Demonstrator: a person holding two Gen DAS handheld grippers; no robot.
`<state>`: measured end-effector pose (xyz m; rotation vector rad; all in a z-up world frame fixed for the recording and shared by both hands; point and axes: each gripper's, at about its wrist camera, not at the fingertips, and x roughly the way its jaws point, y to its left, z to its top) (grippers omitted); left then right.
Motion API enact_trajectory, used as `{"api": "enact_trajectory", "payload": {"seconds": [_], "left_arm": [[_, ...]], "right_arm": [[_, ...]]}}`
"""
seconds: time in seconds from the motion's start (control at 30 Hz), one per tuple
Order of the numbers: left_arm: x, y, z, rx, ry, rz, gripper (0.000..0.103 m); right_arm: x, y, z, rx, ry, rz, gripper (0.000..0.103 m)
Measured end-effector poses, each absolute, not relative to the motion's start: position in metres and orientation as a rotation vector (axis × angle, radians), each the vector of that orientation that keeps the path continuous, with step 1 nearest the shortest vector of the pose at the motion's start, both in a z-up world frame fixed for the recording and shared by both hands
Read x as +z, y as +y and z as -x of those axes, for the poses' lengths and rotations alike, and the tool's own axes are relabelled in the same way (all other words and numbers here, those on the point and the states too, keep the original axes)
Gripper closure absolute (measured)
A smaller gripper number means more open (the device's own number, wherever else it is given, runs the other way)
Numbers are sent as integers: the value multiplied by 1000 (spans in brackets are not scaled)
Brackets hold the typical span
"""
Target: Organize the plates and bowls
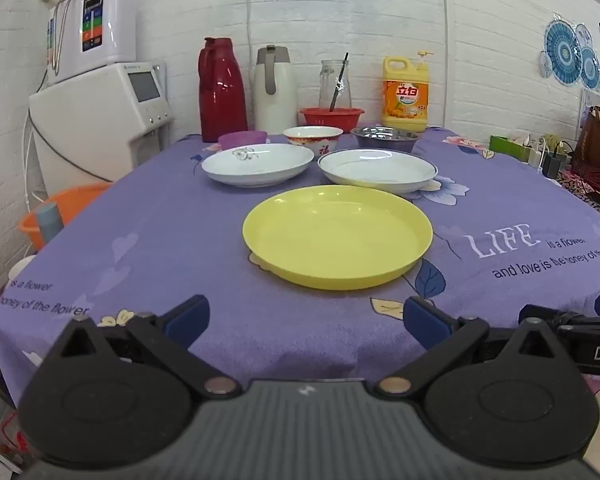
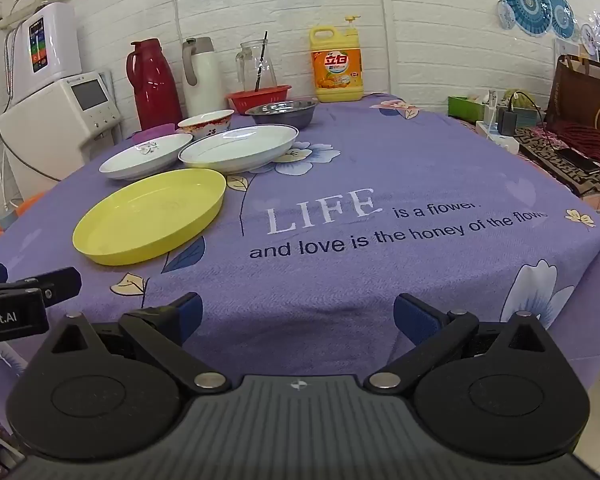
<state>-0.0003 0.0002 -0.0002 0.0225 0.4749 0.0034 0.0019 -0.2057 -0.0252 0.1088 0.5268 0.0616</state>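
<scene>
Nothing is stacked yet: our left gripper [image 1: 306, 322] and right gripper [image 2: 298, 318] hover spread and empty at the near edge of the purple floral tablecloth [image 1: 140, 232], the round yellow plastic plate [image 1: 337, 236], two white ceramic plates [image 1: 258, 164] and bowls [image 1: 313, 138] lying separate beyond.

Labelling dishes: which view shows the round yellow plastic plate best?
Left wrist: the round yellow plastic plate sits centred and large, its whole rim visible. Right wrist shows it whole too, but smaller, off to the left and more stretched by the fisheye.
</scene>
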Motion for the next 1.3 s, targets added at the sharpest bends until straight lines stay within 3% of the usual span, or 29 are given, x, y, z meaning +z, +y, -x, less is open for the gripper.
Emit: {"api": "enact_trajectory", "payload": {"seconds": [1.3], "left_arm": [[-6, -5, -4, -13, 505, -33, 0]], "right_arm": [[-28, -195, -1, 116, 538, -82, 0]]}}
